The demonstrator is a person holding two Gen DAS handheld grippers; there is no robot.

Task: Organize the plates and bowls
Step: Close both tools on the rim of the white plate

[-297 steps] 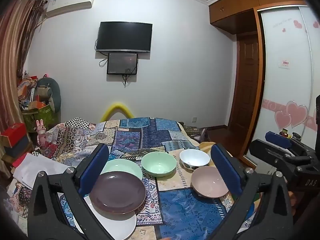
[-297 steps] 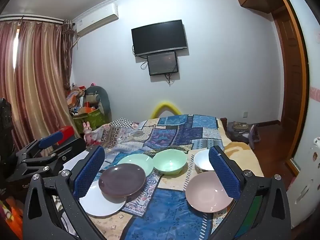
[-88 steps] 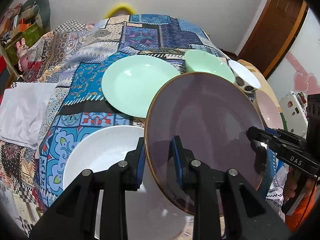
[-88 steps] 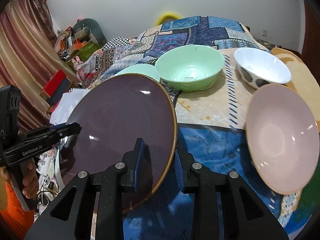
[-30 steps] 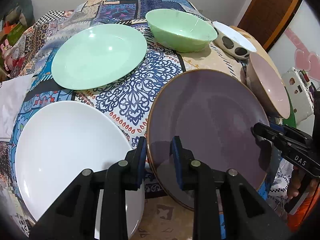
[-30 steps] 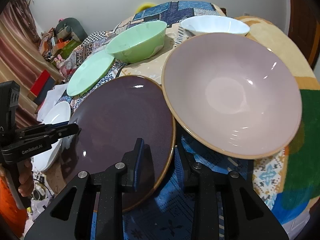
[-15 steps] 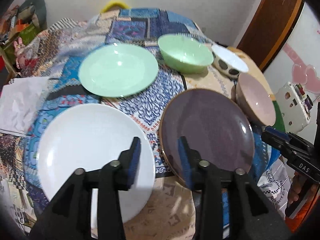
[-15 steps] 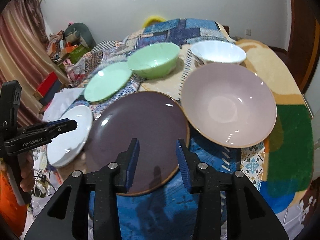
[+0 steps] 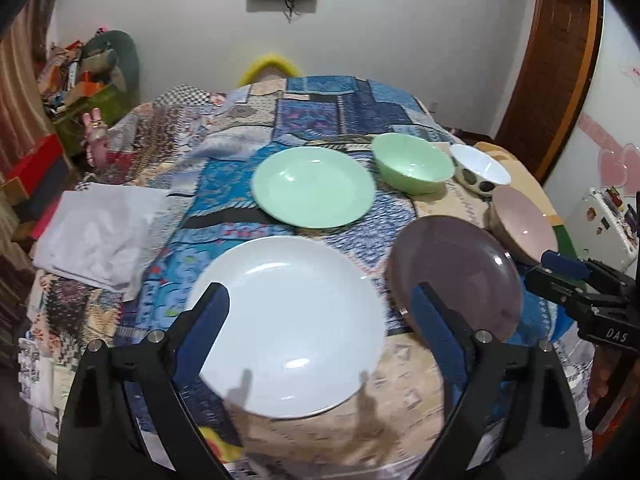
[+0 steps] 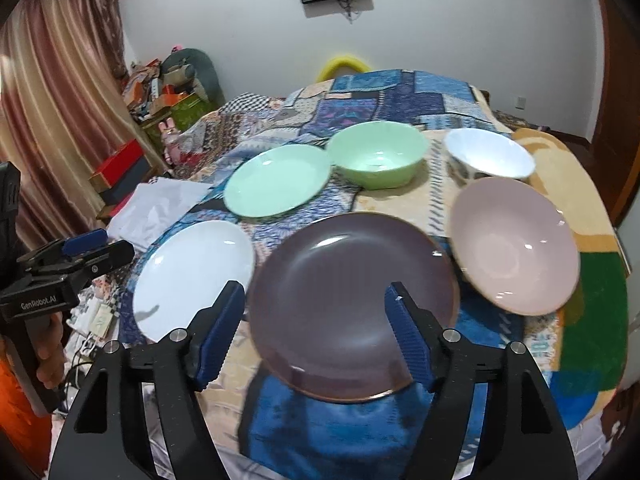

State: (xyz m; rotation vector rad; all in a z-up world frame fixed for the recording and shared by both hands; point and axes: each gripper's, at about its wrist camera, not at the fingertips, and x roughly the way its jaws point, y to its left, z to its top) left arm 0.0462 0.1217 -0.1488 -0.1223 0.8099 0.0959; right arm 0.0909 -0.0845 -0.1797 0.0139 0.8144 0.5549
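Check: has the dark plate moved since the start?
Yes. The dark plate no longer overlaps the white plate; it now lies on the cloth between that plate and the pink bowl.

**Both tools spreading apart, nothing gripped**

Left tool (image 9: pixel 320 316) angled downward, jaws opening wide, blue pads (image 9: pixel 204 320) well apart with nothing pressed between them. Right tool (image 10: pixel 314 320) likewise tilted down, jaws opening, pads (image 10: pixel 408 336) clear of any contact. Seen from the right tool, left tool off to its left, gripped by a hand (image 10: pixel 48 356) around the handle below.
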